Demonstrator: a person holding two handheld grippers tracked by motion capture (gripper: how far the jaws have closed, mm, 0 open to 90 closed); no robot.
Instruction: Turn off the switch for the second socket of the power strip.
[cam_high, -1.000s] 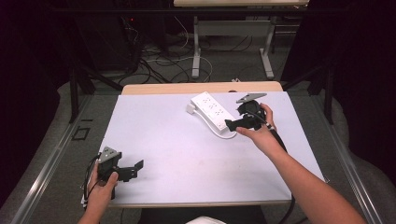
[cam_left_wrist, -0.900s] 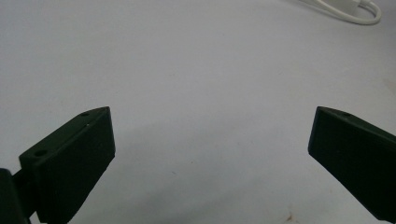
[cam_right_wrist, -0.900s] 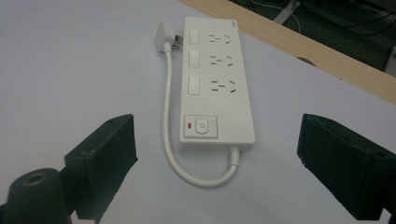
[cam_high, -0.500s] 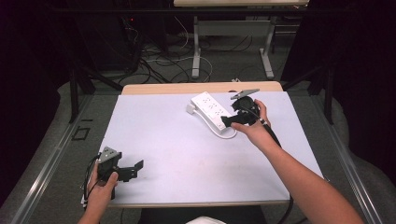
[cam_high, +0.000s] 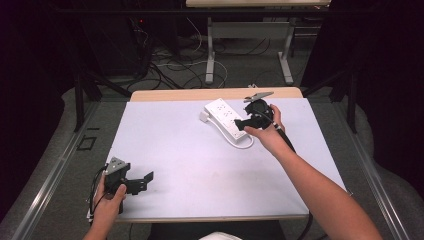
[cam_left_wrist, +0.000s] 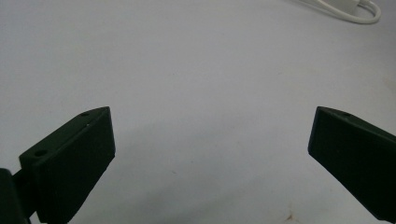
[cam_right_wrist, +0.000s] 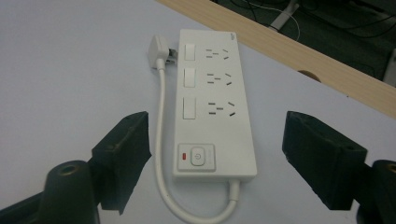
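A white power strip (cam_high: 224, 116) (cam_right_wrist: 215, 98) with three sockets and a power button lies at the far middle of the table, and its white cable (cam_right_wrist: 161, 116) loops back to the plug (cam_right_wrist: 159, 48) beside it. My right gripper (cam_high: 241, 124) (cam_right_wrist: 217, 135) hovers at the strip's button end. Its jaws have just been closing, with that end between them, and the pads stand off both sides. My left gripper (cam_high: 142, 180) (cam_left_wrist: 212, 135) rests open near the front left corner, over bare table.
The pale mat (cam_high: 200, 165) covers the table, with a wooden strip (cam_high: 190, 94) showing along its far edge. In the left gripper view, the cable loop (cam_left_wrist: 359, 14) shows at the top right. Desk legs and loose wires lie on the floor beyond the table.
My right gripper has moved left toward the power strip and its jaws have narrowed around the strip's near end. The left gripper has stayed put.
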